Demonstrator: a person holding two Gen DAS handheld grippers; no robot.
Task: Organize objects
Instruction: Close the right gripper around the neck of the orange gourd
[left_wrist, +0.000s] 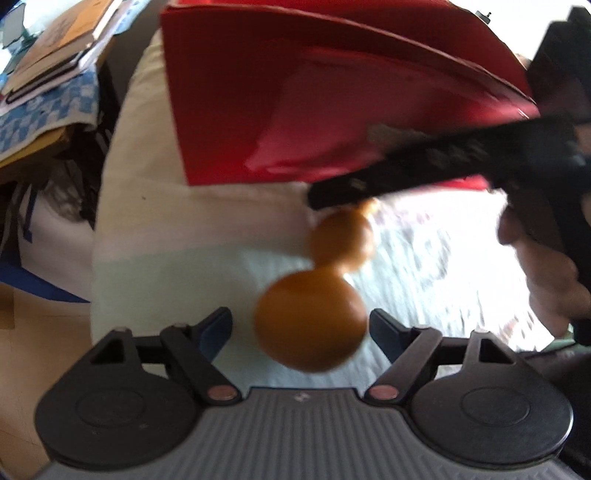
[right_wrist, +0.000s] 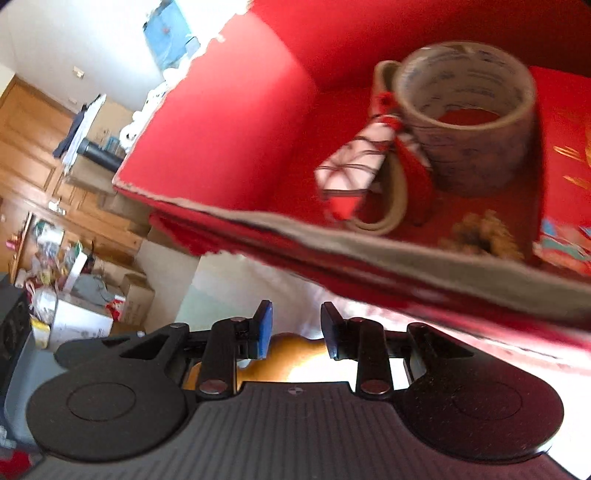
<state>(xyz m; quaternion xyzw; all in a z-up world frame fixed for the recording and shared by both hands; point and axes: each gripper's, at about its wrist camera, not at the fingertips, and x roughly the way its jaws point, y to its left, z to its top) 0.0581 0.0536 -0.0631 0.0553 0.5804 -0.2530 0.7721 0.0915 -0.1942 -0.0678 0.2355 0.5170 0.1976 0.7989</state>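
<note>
1. Cluttered room: white cloth-covered surface (left_wrist: 155, 229), stacked books and papers (left_wrist: 51, 48) at its far left, wooden cabinets (right_wrist: 33, 155) and cardboard boxes (right_wrist: 136, 295) in the background.
2. Left gripper (left_wrist: 299, 328): jaws wide, the gourd (left_wrist: 310, 325) hangs between the fingertips with a gap on each side, no pad contact.
3. Right gripper (right_wrist: 296, 334): narrow gap, pinched on the gourd's thin top end; gourd is up off the cloth, just in front of the red box (left_wrist: 258, 110).
4. Only the right wrist view shows the box interior: tape roll (right_wrist: 469, 122), red-and-white patterned pouch (right_wrist: 354, 162), a brown fuzzy thing, too blurred to identify.
5. Only the left wrist view shows the gourd's whole double-bulb shape and the person's hand (left_wrist: 539, 273) on the right gripper.
</note>
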